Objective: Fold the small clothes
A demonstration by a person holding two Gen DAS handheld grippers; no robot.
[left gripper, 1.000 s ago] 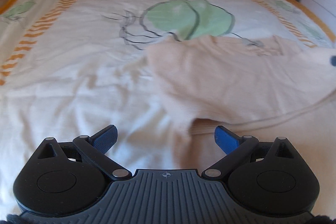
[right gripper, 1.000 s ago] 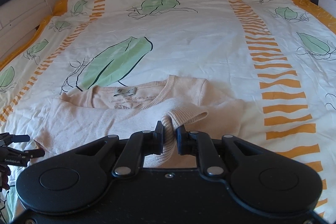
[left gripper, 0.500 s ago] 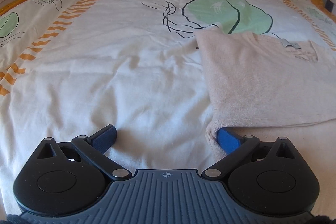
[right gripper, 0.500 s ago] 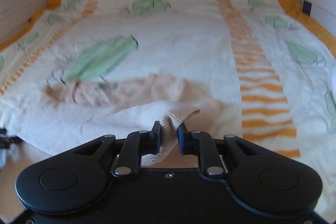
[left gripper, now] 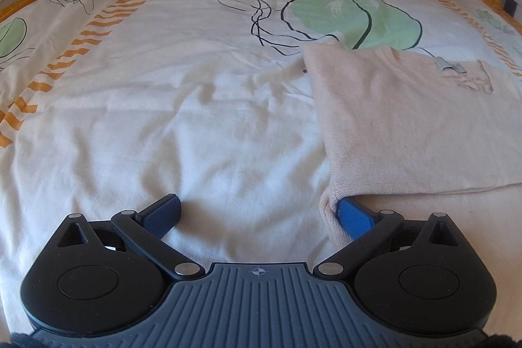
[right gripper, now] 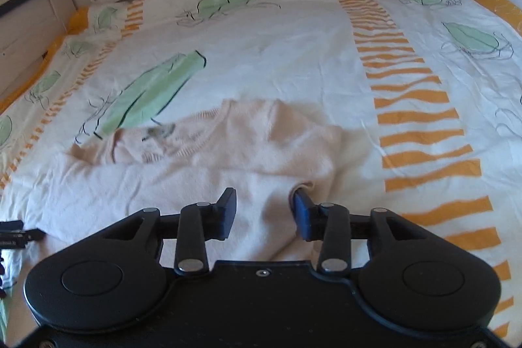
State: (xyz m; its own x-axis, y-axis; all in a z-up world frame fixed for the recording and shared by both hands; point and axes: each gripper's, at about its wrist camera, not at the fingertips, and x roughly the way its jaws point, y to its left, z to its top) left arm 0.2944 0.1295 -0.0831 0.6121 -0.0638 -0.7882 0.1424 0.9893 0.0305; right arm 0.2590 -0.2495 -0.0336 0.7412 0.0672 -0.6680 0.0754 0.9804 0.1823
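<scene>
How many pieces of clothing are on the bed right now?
1: a pale pink sweater lying on the leaf-print bedspread, just ahead of both grippers. Anything beyond the views would be hidden.

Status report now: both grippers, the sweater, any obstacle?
Left gripper open, one finger under sweater fold. Right gripper open, closing, sweater between fingers, not pinched. Sweater flat on bed, partly folded. Nothing in the way.

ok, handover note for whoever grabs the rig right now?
Left gripper: open, one blue finger against the folded corner of the pale pink knitted sweater, nothing gripped.
Right gripper: jaws apart, closing; sweater fabric between them, not pinched.
Sweater lies on the white leaf-print duvet, neck label showing.
Done: one side looks folded over the body.
Left: remaining folds, then smooth flat.
</scene>
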